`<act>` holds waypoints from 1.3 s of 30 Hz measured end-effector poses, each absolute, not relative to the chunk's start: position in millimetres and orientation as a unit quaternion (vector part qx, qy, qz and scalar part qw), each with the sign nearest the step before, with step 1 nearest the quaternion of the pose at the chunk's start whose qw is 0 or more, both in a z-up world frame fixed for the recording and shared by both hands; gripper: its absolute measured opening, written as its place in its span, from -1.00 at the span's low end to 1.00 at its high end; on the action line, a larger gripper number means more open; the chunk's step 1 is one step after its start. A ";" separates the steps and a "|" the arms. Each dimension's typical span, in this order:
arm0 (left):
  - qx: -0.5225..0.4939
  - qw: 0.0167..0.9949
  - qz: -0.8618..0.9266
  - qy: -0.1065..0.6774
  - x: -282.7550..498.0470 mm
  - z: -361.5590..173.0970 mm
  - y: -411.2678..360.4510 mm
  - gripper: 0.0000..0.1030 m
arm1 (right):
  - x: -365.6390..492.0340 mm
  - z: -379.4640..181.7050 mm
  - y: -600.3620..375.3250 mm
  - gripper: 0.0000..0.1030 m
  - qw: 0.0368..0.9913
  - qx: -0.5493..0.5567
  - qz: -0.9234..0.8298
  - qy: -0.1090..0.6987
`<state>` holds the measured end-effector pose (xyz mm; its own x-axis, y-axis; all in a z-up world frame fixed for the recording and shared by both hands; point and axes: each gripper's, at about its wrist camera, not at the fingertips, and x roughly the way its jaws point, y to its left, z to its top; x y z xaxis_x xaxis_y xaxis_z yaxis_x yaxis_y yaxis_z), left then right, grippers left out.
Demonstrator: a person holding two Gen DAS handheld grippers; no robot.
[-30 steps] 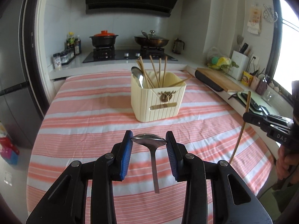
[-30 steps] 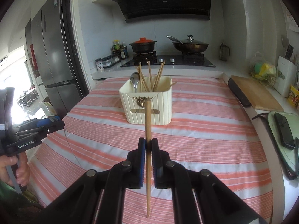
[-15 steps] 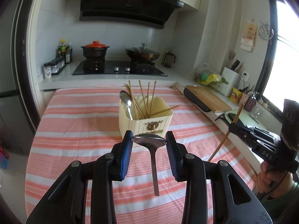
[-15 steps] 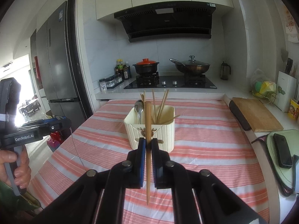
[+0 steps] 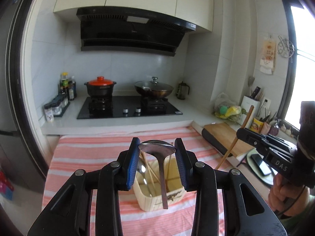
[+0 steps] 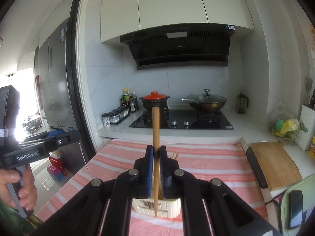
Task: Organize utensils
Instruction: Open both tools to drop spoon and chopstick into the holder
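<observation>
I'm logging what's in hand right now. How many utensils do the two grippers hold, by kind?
Spoons: 1, the metal spoon in the left gripper
Chopsticks: 1, the wooden chopstick in the right gripper
Total: 2

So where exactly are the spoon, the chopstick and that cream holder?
spoon (image 5: 157,149): left wrist view, on its bowl between the pads.
chopstick (image 6: 156,126): right wrist view, on its upper shaft.
cream holder (image 5: 152,201): left wrist view, on its front wall.
</observation>
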<state>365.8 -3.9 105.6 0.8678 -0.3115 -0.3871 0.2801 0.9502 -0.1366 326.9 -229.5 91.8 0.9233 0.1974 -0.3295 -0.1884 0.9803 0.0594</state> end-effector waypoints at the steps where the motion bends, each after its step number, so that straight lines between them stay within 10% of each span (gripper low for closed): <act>1: -0.039 0.967 -0.148 0.206 377.2 104.6 -5.0 -0.30 | 336.6 95.7 -228.6 -0.87 0.981 0.016 0.101 0.164; 24: -0.057 0.922 -0.086 0.373 511.6 -38.0 -14.0 -0.26 | 500.8 -47.3 -217.6 -0.83 0.916 0.040 0.127 0.378; 27: -0.043 0.928 -0.082 0.361 495.6 -22.4 -9.7 0.17 | 501.0 -41.8 -218.9 -0.13 0.916 0.031 0.107 0.386; 32: 0.008 0.956 -0.061 0.288 427.0 20.9 -10.4 0.98 | 458.1 7.7 -232.7 0.20 0.939 0.034 0.102 0.326; 39: 0.022 0.972 -0.027 0.230 317.8 36.5 -14.1 0.99 | 349.7 51.4 -240.9 0.64 0.966 -0.005 0.074 0.247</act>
